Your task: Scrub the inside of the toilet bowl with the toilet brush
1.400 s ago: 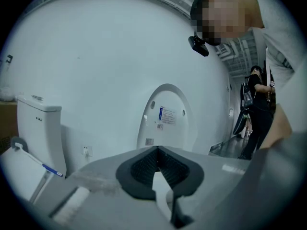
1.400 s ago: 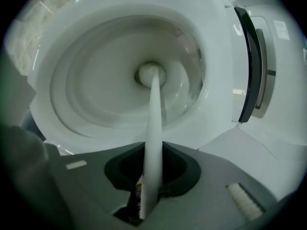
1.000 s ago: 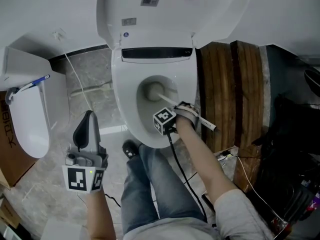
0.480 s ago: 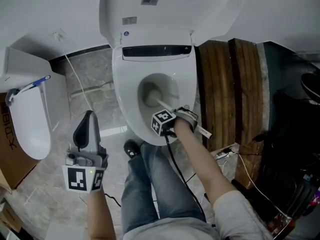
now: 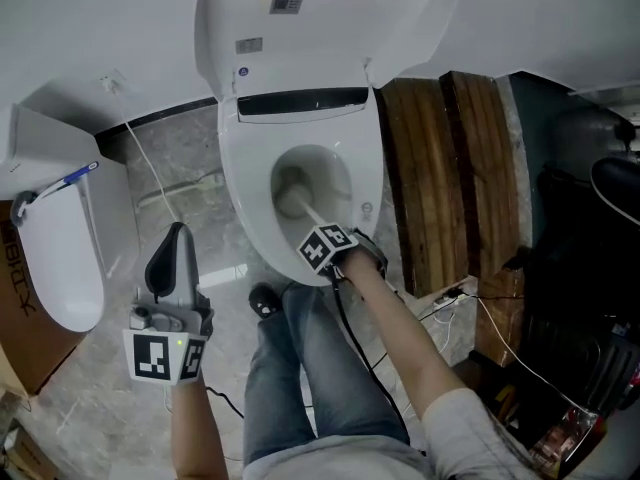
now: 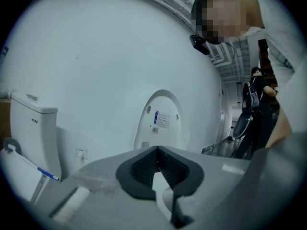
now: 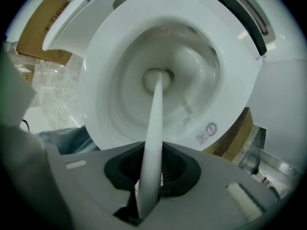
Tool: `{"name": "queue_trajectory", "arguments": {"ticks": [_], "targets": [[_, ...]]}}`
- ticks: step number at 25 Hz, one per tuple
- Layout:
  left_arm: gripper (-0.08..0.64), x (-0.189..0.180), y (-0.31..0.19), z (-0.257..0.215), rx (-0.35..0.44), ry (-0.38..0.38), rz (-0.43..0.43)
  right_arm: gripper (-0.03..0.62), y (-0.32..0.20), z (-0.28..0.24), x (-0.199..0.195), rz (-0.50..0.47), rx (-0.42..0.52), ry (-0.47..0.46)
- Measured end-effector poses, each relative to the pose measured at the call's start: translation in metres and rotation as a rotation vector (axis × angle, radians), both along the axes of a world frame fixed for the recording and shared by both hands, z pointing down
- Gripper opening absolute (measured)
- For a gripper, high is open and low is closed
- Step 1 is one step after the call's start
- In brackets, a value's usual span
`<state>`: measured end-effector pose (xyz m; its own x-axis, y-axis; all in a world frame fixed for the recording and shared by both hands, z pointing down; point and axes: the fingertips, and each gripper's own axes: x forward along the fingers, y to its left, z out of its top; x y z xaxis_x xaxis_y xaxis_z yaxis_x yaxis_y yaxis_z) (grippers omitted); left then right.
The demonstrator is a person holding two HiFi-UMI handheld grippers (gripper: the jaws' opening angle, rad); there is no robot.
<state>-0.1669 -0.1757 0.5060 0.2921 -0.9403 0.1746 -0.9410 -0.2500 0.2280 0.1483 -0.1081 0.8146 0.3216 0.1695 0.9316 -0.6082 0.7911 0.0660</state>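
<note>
The right gripper (image 7: 152, 176) clamps the white handle of the toilet brush (image 7: 154, 123) at lower centre, and the brush head rests deep in the toilet bowl (image 7: 103, 56). At the head view's lower left, the left gripper (image 5: 177, 236) hangs closed and empty above the floor (image 5: 190, 158).

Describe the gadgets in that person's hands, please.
The left gripper and right gripper are grey, each with a dark-padded claw and a white cube bearing black square markers. A black cable trails from the right one. The right sleeve is grey.

white wall (image 5: 100, 28), marbled grey floor (image 5: 195, 138)
</note>
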Motion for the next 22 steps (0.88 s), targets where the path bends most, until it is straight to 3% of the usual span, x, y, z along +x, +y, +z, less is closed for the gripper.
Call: {"name": "queue_trajectory", "arguments": {"ticks": [8,13,17,22], "targets": [[0.002,0.014,0.007,-0.013,0.021,0.009,0.060,0.063,0.027,-0.023,-0.023,0.259,0.110,-0.221],[0.002,0.028,0.011,-0.026,0.025,-0.004,0.093,0.063,0.047,-0.042,-0.018,0.368,0.160,-0.304],[0.002,0.040,0.019,-0.043,0.038,-0.021,0.102,0.063,0.062,-0.064,-0.007,0.427,0.190,-0.362],[0.002,0.063,0.041,-0.071,0.054,-0.038,0.106,0.064,0.071,-0.106,0.006,0.422,0.291,-0.459]]}}
